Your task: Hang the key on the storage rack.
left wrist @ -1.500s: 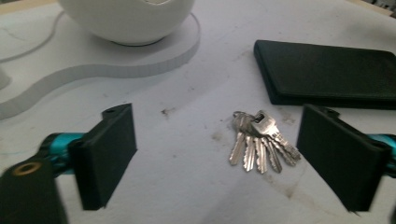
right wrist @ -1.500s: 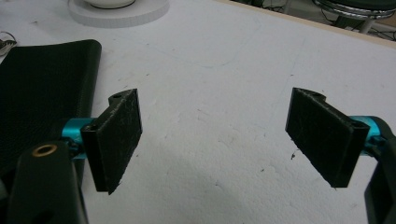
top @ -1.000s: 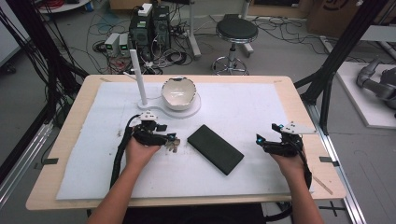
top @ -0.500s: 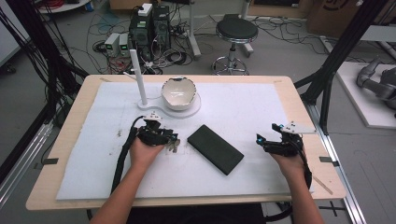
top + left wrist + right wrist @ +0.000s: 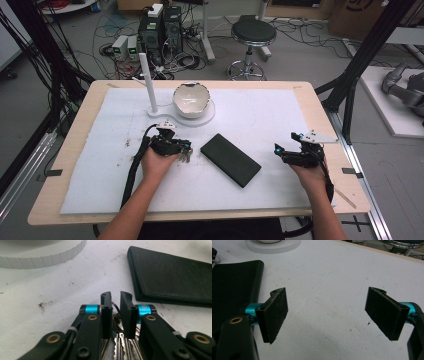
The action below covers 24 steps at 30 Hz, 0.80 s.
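Now my left gripper (image 5: 115, 297) is clamped on the keys (image 5: 119, 340) beside the black wallet (image 5: 175, 275); my right gripper (image 5: 327, 312) is spread wide, holding nothing.

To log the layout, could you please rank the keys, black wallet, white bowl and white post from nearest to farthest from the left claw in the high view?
1. keys, in the left claw
2. black wallet, just right
3. white bowl and white post, both behind: too close to call

Keys (image 5: 120, 345) shiny metal; wallet (image 5: 175, 275) matt grained leather; mat (image 5: 260, 120) rough white foam.
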Available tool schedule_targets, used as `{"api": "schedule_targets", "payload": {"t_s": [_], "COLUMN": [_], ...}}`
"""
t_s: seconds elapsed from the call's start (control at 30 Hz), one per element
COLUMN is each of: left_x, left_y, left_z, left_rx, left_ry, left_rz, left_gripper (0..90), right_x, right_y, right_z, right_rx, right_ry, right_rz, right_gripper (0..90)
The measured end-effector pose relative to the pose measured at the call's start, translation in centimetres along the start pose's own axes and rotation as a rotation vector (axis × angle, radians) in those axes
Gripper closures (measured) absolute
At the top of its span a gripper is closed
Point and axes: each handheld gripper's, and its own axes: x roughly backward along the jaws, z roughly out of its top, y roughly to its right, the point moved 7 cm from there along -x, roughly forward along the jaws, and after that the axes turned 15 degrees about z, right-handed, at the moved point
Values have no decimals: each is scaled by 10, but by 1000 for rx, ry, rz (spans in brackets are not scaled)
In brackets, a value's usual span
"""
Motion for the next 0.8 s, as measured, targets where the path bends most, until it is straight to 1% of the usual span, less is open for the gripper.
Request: {"api": "schedule_targets", "payload": {"t_s": [0.03, 0.2, 0.27, 0.3, 0.33, 0.47, 0.53, 0.57, 0.6, 0.63, 0.7, 0.77, 0.8], "left_x": [0, 1, 2, 3, 5, 13, 20, 26, 35, 35, 44, 53, 57], "left_y": [1, 2, 2, 3, 3, 4, 6, 8, 8, 8, 8, 7, 5], "left_z": [0, 1, 1, 2, 3, 8, 13, 16, 22, 22, 27, 32, 35], "left_rx": [-4, -29, -43, -40, -47, -41, -51, -56, -63, -63, -70, -59, -61], "left_ry": [0, -1, -9, -4, 0, 33, 50, 69, 94, 94, 118, 145, 154], "left_rz": [3, 31, 31, 27, 26, 10, 6, 2, 0, 0, 1, -11, -12], "left_gripper": [860, 877, 879, 880, 880, 880, 880, 880, 881, 880, 881, 881, 881], "right_x": [0, 1, 1, 1, 1, 1, 1, 1, 1, 1, 1, 1, 2], "right_y": [0, -1, -1, -1, -1, -1, -1, -1, -1, -1, -1, -2, -2], "right_z": [0, 0, 0, 0, 1, 1, 1, 1, 1, 1, 1, 1, 1], "right_rx": [-1, -2, -1, -1, 5, 5, 7, 7, 6, 6, 8, 8, 9], "right_ry": [-2, 2, 2, 3, 5, 4, 5, 6, 6, 6, 8, 9, 10], "right_rz": [1, 3, 1, 2, 4, 3, 4, 4, 3, 3, 4, 7, 3], "right_gripper": [189, 189, 189, 189, 189, 189, 189, 189, 189, 189, 189, 189, 189]}}
